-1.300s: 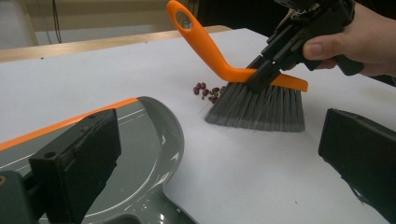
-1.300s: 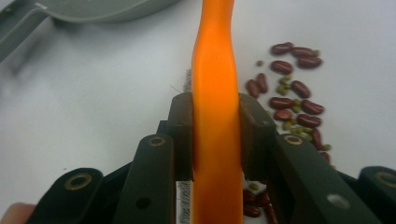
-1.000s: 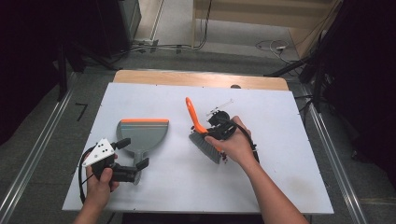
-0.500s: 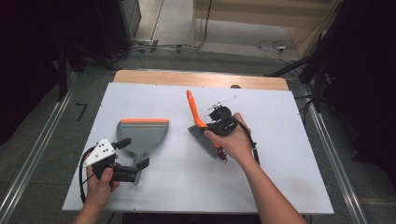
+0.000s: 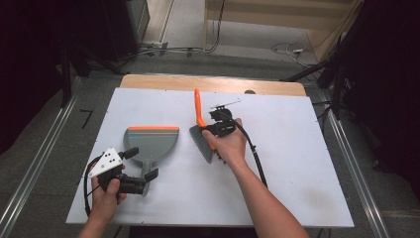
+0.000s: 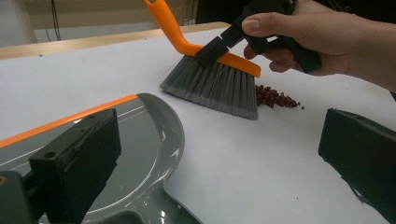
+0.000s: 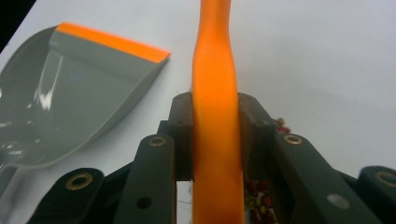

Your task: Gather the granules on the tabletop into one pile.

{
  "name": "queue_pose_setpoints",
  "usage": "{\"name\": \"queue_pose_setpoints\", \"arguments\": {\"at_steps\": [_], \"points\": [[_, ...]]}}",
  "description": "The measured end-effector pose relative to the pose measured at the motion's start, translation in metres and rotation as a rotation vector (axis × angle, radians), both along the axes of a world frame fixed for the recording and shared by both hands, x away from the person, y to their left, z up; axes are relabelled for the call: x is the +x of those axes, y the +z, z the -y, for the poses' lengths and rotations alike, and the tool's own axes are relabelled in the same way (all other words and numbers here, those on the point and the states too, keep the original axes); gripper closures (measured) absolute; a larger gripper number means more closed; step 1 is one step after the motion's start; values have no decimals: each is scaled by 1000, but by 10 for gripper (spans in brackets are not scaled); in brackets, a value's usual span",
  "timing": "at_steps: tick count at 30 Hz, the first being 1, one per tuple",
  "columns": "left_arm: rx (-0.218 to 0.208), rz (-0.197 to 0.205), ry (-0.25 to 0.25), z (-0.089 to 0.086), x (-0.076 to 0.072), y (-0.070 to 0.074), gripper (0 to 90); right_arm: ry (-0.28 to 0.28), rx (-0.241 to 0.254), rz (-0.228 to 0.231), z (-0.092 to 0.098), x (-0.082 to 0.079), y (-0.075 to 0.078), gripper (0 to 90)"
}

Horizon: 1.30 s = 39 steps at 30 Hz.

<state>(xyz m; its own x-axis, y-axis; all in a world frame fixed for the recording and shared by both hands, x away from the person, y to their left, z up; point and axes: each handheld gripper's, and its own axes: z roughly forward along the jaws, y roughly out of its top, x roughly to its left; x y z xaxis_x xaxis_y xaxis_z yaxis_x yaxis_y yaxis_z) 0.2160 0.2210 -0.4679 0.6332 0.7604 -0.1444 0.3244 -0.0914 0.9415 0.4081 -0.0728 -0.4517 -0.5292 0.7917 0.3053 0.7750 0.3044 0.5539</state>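
High view: the white table carries a grey dustpan with an orange front lip, lying left of centre. The left gripper sits at the dustpan's handle end, jaws on either side of it; whether they press on it cannot be told here. The right gripper holds an orange-handled brush right of the dustpan, bristles down on the table.

Left gripper view: its two black jaws stand wide apart, nothing pinched between them; the dustpan's bowl lies under the left jaw. Ahead, the brush's grey bristles rest on the table, just beside a small heap of dark red beans. The right hand grips its tool above the brush head.

Right gripper view: the jaws are clamped on both sides of the orange brush handle, which runs straight up the middle. Red beans show below the jaws. The dustpan lies to the left, apart from the brush.
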Motion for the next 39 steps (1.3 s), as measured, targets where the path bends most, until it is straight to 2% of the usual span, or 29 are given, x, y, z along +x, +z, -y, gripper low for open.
{"name": "queue_pose_setpoints", "arguments": {"at_steps": [4,10,21,29,33,34,35,37,39], "points": [[-5,-1,4,0,0,0,0,-58,-7,-1,10,0,-2,687],[1,1,-1,2,-1,0,0,-115,-11,9,31,-4,-3,686],[9,-4,-1,3,0,-1,0,-168,6,7,63,-11,-6,683],[9,-4,0,4,0,-1,0,-196,11,15,74,-15,-6,682],[6,-2,0,4,0,-1,0,-201,35,18,80,-17,-6,683],[5,-2,0,4,0,-1,0,-198,56,17,80,-17,-5,684],[7,-1,0,4,0,0,0,-178,80,27,81,-18,-4,684],[11,-2,0,4,0,0,0,-151,88,42,80,-20,0,686],[10,-4,3,4,0,-1,0,-101,105,52,78,-21,6,686]]}}
